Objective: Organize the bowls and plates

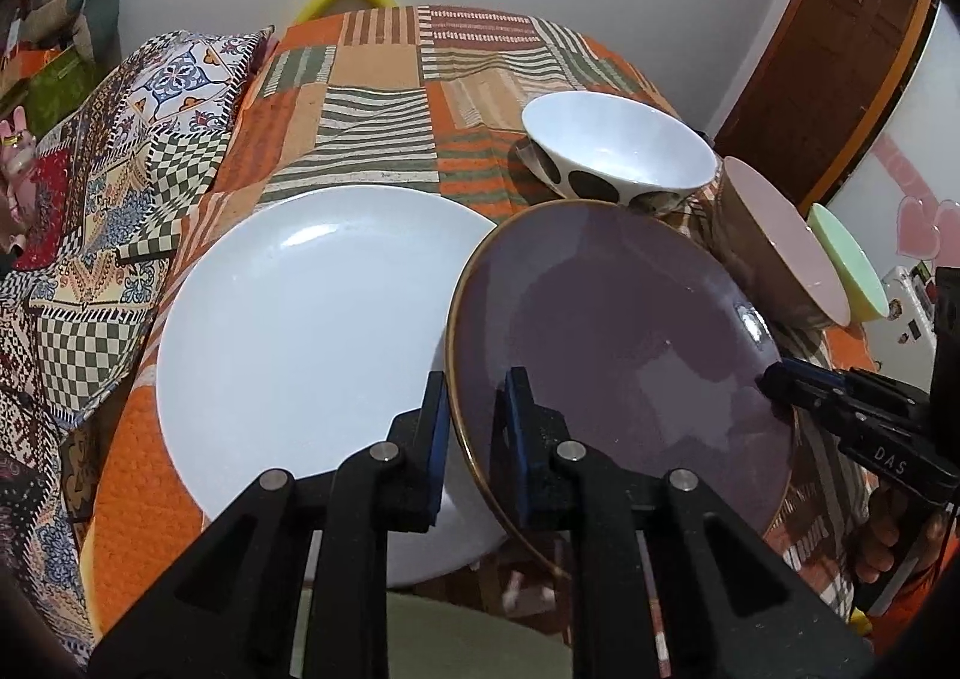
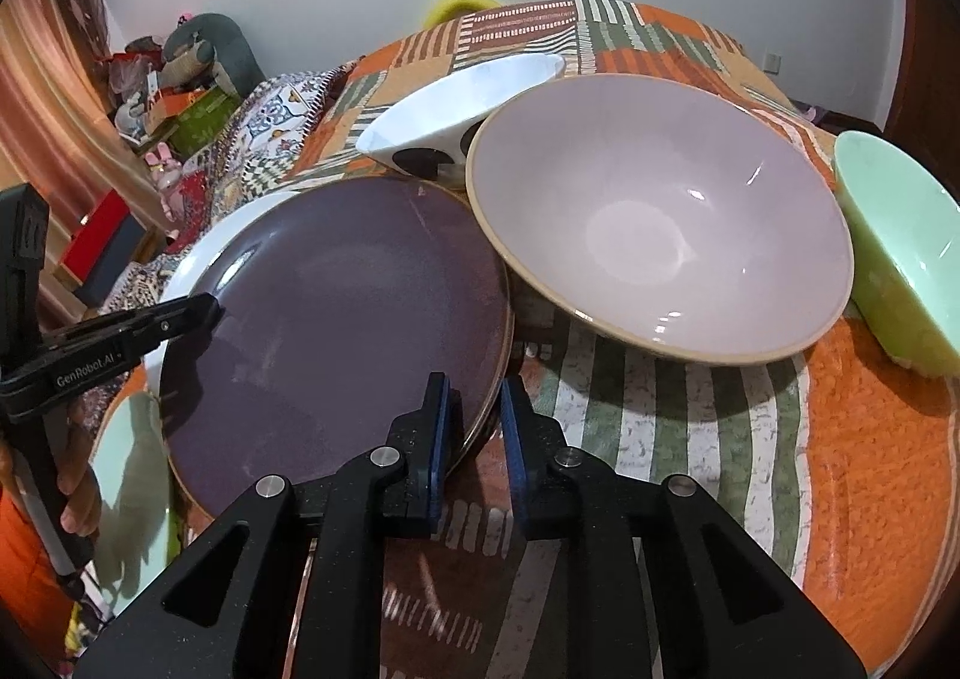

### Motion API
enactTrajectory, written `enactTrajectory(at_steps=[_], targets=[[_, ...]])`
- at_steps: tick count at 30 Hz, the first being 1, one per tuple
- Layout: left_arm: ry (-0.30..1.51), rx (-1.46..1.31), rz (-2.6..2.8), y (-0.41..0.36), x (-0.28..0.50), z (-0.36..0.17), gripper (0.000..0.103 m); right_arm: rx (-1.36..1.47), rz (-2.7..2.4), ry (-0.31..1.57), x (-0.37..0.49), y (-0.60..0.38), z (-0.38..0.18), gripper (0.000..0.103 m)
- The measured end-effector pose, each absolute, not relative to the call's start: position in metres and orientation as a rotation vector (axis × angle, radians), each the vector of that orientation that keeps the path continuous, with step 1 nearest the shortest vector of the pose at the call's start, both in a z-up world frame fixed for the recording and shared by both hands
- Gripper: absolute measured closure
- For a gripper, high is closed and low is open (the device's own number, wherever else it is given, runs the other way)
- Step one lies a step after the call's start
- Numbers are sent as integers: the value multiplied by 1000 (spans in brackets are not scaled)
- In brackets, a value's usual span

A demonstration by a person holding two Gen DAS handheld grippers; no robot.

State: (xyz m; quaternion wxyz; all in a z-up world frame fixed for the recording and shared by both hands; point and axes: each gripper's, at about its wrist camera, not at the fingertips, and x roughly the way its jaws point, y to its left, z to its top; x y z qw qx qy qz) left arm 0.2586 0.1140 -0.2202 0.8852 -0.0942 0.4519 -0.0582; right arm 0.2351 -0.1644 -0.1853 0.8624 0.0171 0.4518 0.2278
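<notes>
A purple plate [image 1: 600, 319] [image 2: 336, 319] with a tan rim sits at the near edge of the cloth-covered table [image 1: 372, 78], and its left side overlaps a white plate [image 1: 300, 319] [image 2: 198, 259]. My left gripper [image 1: 474, 385] [image 2: 213, 310] is shut on the purple plate's left rim. On the opposite rim my right gripper [image 2: 474, 385] [image 1: 771, 376] is clamped too. Behind the plates stands a white bowl with dark spots [image 1: 618, 144] [image 2: 456, 96]. A wide pink bowl [image 2: 648, 235] [image 1: 780, 253] and a green bowl [image 2: 900, 241] [image 1: 852, 265] stand to the right.
A patterned cushion [image 1: 120, 168] lies along the table's left side. The pink bowl's rim is close to the purple plate's right edge. Striped cloth [image 2: 690, 439] lies bare in front of the pink bowl. Boxes and toys [image 2: 180, 96] crowd the far left floor.
</notes>
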Motion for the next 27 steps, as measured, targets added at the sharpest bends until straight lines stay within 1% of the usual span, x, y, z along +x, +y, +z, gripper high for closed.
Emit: enactTrajectory(at_steps=[16, 27], targets=[[874, -155, -85, 100, 211, -196, 85, 19, 507, 913, 209, -168, -170, 88], [883, -154, -130, 74, 180, -187, 84, 23, 478, 882, 174, -190, -153, 88]])
